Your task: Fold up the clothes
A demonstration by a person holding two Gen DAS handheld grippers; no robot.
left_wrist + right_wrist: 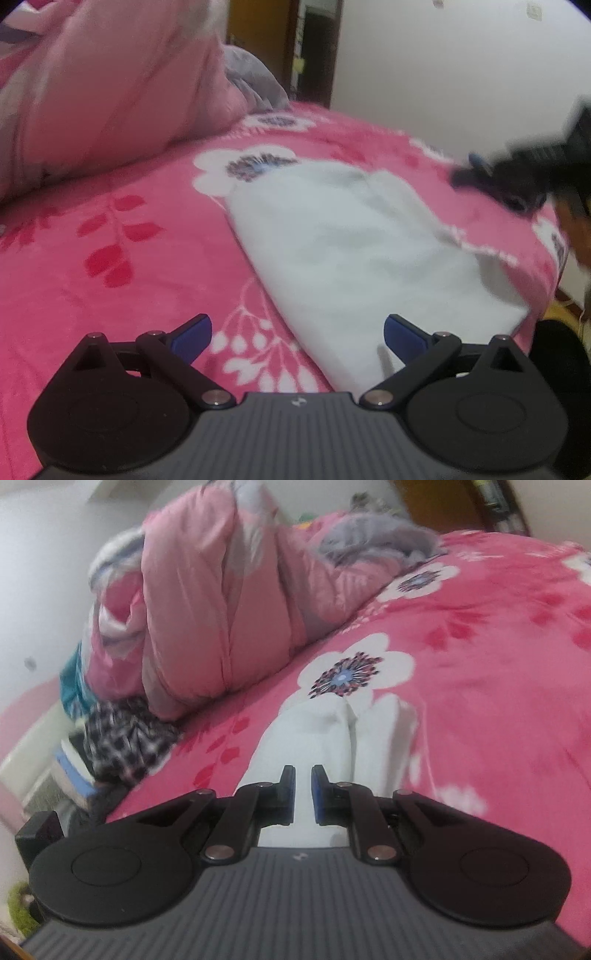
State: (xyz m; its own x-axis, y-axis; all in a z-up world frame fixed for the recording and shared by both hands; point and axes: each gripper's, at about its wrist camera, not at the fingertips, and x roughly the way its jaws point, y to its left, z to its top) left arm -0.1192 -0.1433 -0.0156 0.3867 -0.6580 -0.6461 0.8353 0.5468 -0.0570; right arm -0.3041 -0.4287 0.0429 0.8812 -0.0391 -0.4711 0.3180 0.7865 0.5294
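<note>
Pink floral bedding (110, 266) covers the bed, with a bunched pink quilt (207, 602) and a checkered cloth (122, 734) piled at its far side. On it lies the folded white garment (354, 254), a long pale strip. The left gripper (297, 335) hovers at the garment's near end with its fingers spread wide and empty, while the right gripper (303, 794) sits above the white fabric, fingers nearly pressed together with only a narrow gap and nothing visibly pinched.
</note>
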